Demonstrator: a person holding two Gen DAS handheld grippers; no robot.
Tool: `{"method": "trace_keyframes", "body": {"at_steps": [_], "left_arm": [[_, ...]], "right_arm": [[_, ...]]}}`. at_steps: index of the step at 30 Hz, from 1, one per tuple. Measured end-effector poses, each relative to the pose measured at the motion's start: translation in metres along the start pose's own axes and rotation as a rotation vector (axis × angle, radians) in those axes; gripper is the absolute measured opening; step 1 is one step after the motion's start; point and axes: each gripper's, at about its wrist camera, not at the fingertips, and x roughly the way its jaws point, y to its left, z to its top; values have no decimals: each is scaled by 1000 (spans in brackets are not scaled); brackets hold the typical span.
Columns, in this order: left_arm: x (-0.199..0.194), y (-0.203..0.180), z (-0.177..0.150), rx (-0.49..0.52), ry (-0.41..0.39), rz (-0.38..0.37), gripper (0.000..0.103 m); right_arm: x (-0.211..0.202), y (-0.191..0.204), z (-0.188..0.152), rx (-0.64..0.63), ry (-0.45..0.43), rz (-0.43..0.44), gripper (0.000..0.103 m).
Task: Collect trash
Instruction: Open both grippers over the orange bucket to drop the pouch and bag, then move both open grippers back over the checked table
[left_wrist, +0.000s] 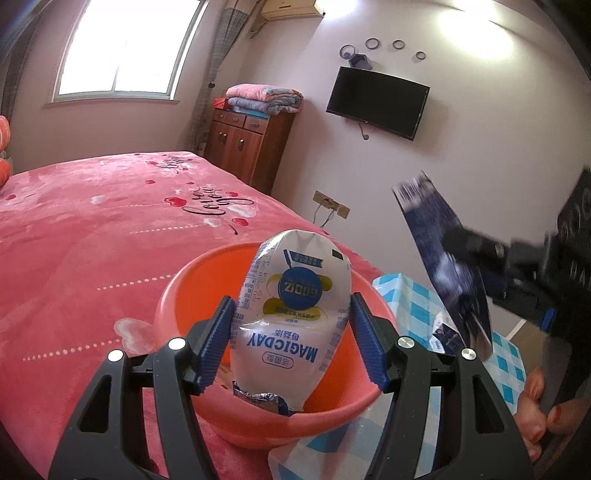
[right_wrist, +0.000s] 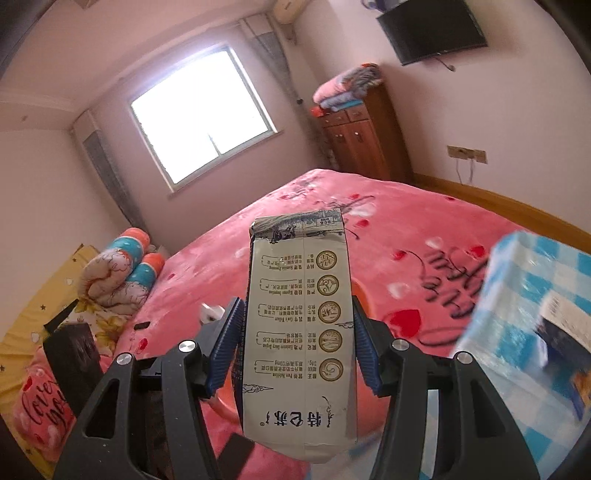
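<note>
1. Left wrist view: the left claw (left_wrist: 291, 317) grips a white MAGICDAY milk pouch (left_wrist: 293, 314) between its blue ribbed pads, one on each side of the pouch's waist. The pouch hangs upside down above an orange plastic basin (left_wrist: 177, 295), which sits on the edge of the bed (left_wrist: 92, 236).
2. The right claw (right_wrist: 297, 332) is closed on a flattened milk carton (right_wrist: 299, 332), held by its two long edges and standing up ahead of the camera. From the left view the same carton shows as a blurred dark-blue strip off to the right.
3. Handling, as I judge it: the pouch looks soft, light and glossy, so it could slip or buckle; a grip across the middle seems sound. The carton is thin card, stiff along its length but easily creased, and likely near weightless.
4. Both pieces look ready for dropping into the basin, which already holds a crumpled wrapper (left_wrist: 258, 398) at the bottom.
5. A blue-and-white checked cloth (left_wrist: 413, 306) covers something just beside the basin, with another dark box resting on it.
6. The bed wears a pink fleece cover with hearts. Around the room are a bright window (left_wrist: 125, 48), a wooden cabinet (left_wrist: 247, 144) with folded blankets on top, and a wall-mounted television (left_wrist: 376, 103).
</note>
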Motion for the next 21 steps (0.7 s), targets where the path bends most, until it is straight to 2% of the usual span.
{"method": "trace_keyframes", "body": {"at_steps": [2,3,4,8,11,16,21], "left_arm": [[3,2,1,-1,7,13,66],[6,3,1,-1,10,20,68],[7,2,2,0,15,30,70],[7,6,-2,24,0,54,81],[6,7,-4,40,-16,65,82],[-7,1,-12,65,-105,40,86],[-22,-21,-19,184,-188,3,88]], "right_arm": [[16,6,3,2,25,26,59],[25,8,3,3,35,19,63],[30,9,0,4,48,8,75],[36,-4,-13,66,76,15,88],[24,-17,-23,90,53,-22,90],[-2,-48,-42,118,-10,-91,94],[-29,-62,-64,72,-93,-173,97]]}}
